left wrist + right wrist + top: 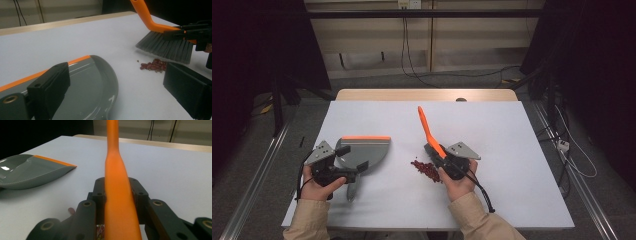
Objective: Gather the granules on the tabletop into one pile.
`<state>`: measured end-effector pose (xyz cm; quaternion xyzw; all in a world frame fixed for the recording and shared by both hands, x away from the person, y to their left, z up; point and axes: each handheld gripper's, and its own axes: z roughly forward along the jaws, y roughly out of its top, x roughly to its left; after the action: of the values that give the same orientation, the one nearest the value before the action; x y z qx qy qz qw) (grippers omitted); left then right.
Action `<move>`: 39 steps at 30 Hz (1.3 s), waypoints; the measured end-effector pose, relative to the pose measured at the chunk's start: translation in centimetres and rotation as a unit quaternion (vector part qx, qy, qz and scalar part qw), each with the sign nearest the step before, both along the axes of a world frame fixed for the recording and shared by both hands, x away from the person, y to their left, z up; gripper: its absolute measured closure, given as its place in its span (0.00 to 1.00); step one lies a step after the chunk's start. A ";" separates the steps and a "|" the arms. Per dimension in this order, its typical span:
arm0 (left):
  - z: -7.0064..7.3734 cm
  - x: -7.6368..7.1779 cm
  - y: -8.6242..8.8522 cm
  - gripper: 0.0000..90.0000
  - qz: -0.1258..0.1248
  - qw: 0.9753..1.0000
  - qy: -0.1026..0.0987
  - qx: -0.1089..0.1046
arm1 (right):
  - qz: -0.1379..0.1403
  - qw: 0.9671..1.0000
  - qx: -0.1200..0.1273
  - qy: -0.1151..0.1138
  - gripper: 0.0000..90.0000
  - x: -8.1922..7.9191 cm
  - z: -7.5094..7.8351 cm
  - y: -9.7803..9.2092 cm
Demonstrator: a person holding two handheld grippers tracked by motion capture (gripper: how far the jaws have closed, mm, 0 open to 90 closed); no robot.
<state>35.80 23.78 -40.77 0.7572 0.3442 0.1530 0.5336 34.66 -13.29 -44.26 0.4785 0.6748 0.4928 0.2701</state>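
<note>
On the white table (512, 150), a glossy grey dustpan (95, 82) lies by the wide-open left gripper (343, 172); an orange-handled brush (117, 195) is clamped by the right gripper (437, 155) over red beans (155, 66).

white table (512, 150), grey floor (257, 165), dark surroundings

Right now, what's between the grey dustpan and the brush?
Bare white table, then a little pile of red beans by the brush, seen in the left gripper view.

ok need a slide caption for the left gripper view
Left claw open beside the grey dustpan as a brush hangs above red beans.
</note>
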 end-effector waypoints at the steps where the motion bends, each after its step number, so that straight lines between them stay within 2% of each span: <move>1: 0.0 0.0 0.0 0.08 0.000 1.000 0.000 0.000 | 0.003 1.000 0.002 -0.001 0.79 0.0 0.1 -0.2; 3: 0.0 0.0 0.0 0.08 0.001 1.000 0.000 0.000 | 0.027 0.999 0.015 -0.004 0.79 0.2 0.3 -0.5; 4: 0.0 0.0 0.1 0.08 0.002 1.000 -0.001 0.000 | 0.028 1.000 0.006 -0.008 0.79 0.2 0.5 -0.7; 6: 0.1 0.0 0.2 0.08 0.004 1.000 -0.002 0.000 | 0.059 0.998 0.012 -0.019 0.79 0.5 0.7 -1.2; 8: 0.1 0.0 0.3 0.08 0.005 1.000 -0.002 -0.003 | 0.071 0.997 -0.012 -0.030 0.79 0.9 1.0 -1.6; 9: 0.2 0.0 0.3 0.08 0.006 1.000 -0.004 -0.002 | 0.091 0.995 -0.006 -0.033 0.79 1.2 1.0 -2.0; 10: 0.2 0.0 0.3 0.08 0.006 1.000 -0.004 -0.003 | 0.099 0.994 -0.013 -0.038 0.79 1.5 1.0 -2.3; 11: 0.2 0.0 0.4 0.08 0.007 1.000 -0.005 -0.002 | 0.104 0.994 -0.022 -0.039 0.79 1.8 1.0 -2.5; 13: 0.2 0.0 0.4 0.08 0.007 1.000 -0.004 -0.001 | 0.121 0.992 0.001 -0.034 0.79 2.5 0.9 -3.1; 15: 0.2 0.0 0.4 0.08 0.008 1.000 -0.003 0.001 | 0.131 0.991 -0.011 -0.035 0.79 3.0 0.8 -3.4; 16: 0.1 0.0 0.4 0.08 0.009 1.000 -0.002 0.001 | 0.143 0.989 -0.002 -0.031 0.79 3.3 0.7 -3.6; 18: 0.1 0.0 0.4 0.08 0.009 1.000 -0.002 0.002 | 0.153 0.988 -0.010 -0.032 0.79 3.9 0.5 -3.8; 20: 0.1 0.0 0.4 0.08 0.009 1.000 -0.002 0.003 | 0.174 0.984 0.003 -0.031 0.79 4.6 0.3 -4.0; 22: 0.2 0.0 0.3 0.08 0.009 1.000 -0.001 0.000 | 0.195 0.980 -0.012 -0.037 0.79 5.2 0.1 -4.0; 24: 0.1 0.0 0.3 0.08 0.009 1.000 -0.001 0.002 | 0.221 0.974 -0.014 -0.035 0.79 5.9 -0.1 -4.0; 25: 0.1 0.0 0.3 0.08 0.010 1.000 0.000 0.002 | 0.228 0.973 -0.019 -0.036 0.79 6.1 -0.1 -3.9; 27: 0.1 0.1 0.4 0.08 0.011 1.000 0.001 0.004 | 0.248 0.968 -0.009 -0.036 0.79 6.8 -0.3 -3.8; 29: 0.1 0.1 0.4 0.08 0.012 1.000 0.001 0.003 | 0.254 0.966 -0.020 -0.038 0.79 7.2 -0.4 -3.7; 30: 0.0 0.1 0.5 0.08 0.013 1.000 0.002 0.004 | 0.262 0.964 -0.018 -0.037 0.79 7.4 -0.5 -3.6; 32: 0.0 0.1 0.4 0.08 0.013 1.000 0.003 0.003 | 0.270 0.962 -0.031 -0.037 0.79 7.6 -0.6 -3.2; 34: 0.0 0.1 0.4 0.08 0.013 1.000 0.004 0.004 | 0.289 0.956 -0.043 -0.036 0.79 7.8 -0.7 -2.8; 35: 0.0 0.1 0.5 0.08 0.013 1.000 0.003 0.003 | 0.293 0.954 -0.049 -0.036 0.79 7.8 -0.8 -2.5; 36: 0.0 0.1 0.5 0.08 0.013 1.000 0.003 0.003 | 0.303 0.951 -0.051 -0.038 0.79 7.8 -0.9 -2.3; 39: 0.0 0.1 0.6 0.08 0.014 1.000 0.003 0.001 | 0.317 0.946 -0.057 -0.040 0.79 7.4 -0.9 -1.9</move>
<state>35.95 24.41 -40.77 0.7532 0.3563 0.1590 0.5295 42.07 -15.20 -45.21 0.2036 0.8073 0.5320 0.1539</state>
